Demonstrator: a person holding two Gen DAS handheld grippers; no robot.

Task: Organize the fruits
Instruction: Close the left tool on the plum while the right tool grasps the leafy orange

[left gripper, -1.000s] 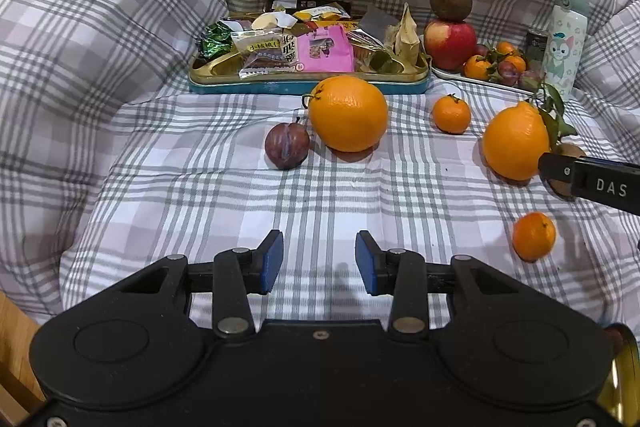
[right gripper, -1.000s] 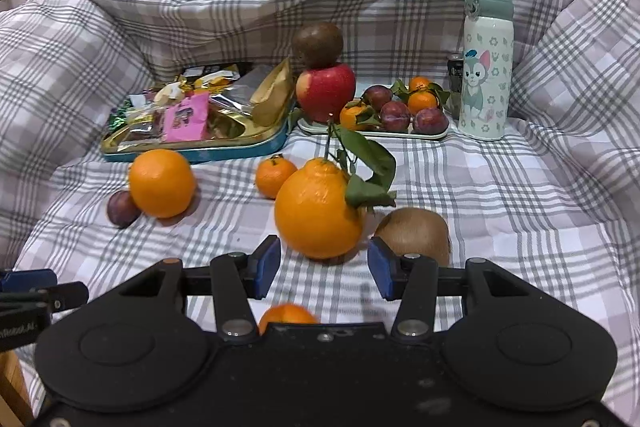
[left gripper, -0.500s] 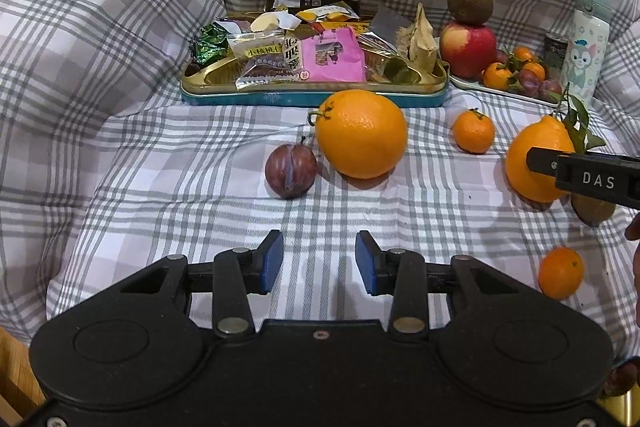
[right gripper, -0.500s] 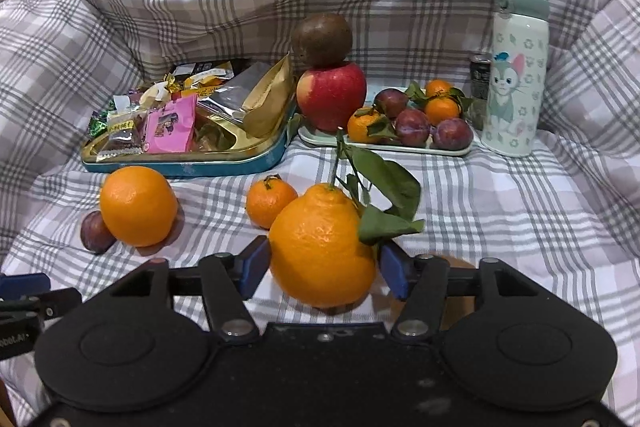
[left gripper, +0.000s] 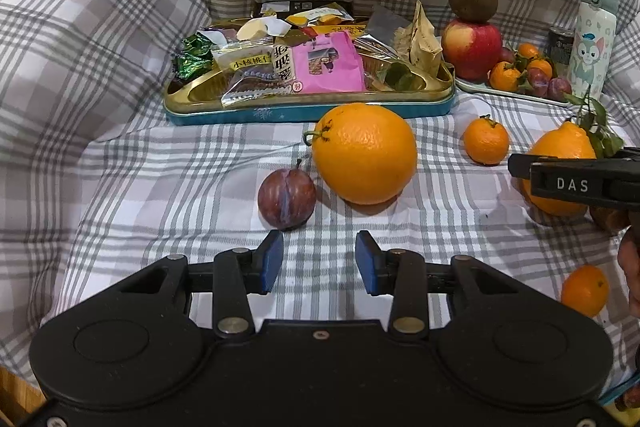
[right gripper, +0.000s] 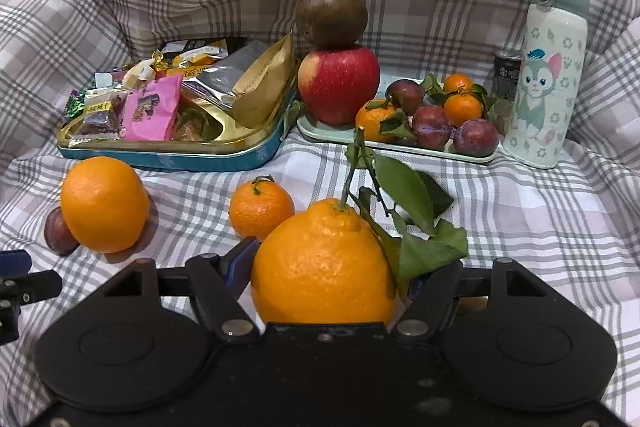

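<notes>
My right gripper point(right gripper: 324, 267) stands open around a big leafy orange point(right gripper: 322, 263), one finger on each side; I cannot tell whether the pads touch it. This orange also shows in the left wrist view point(left gripper: 560, 155). My left gripper point(left gripper: 319, 259) is open and empty, just short of a purple plum point(left gripper: 286, 195) and a large round orange point(left gripper: 363, 153). A small mandarin point(right gripper: 261, 207) lies between the two oranges. A pale fruit tray point(right gripper: 400, 146) at the back holds a red apple point(right gripper: 339, 83) with a kiwi point(right gripper: 331, 15) on top, plums and mandarins.
A gold and blue snack tin point(left gripper: 312, 109) full of packets sits at the back left. A cartoon-print bottle point(right gripper: 548, 75) and a dark can point(right gripper: 507, 71) stand right of the fruit tray. Another mandarin point(left gripper: 585, 290) and a kiwi point(left gripper: 608, 219) lie at right. Checked cloth rises around.
My right gripper has moved forward so the leafy orange now sits between its fingers. My left gripper has moved closer to the plum and the round orange.
</notes>
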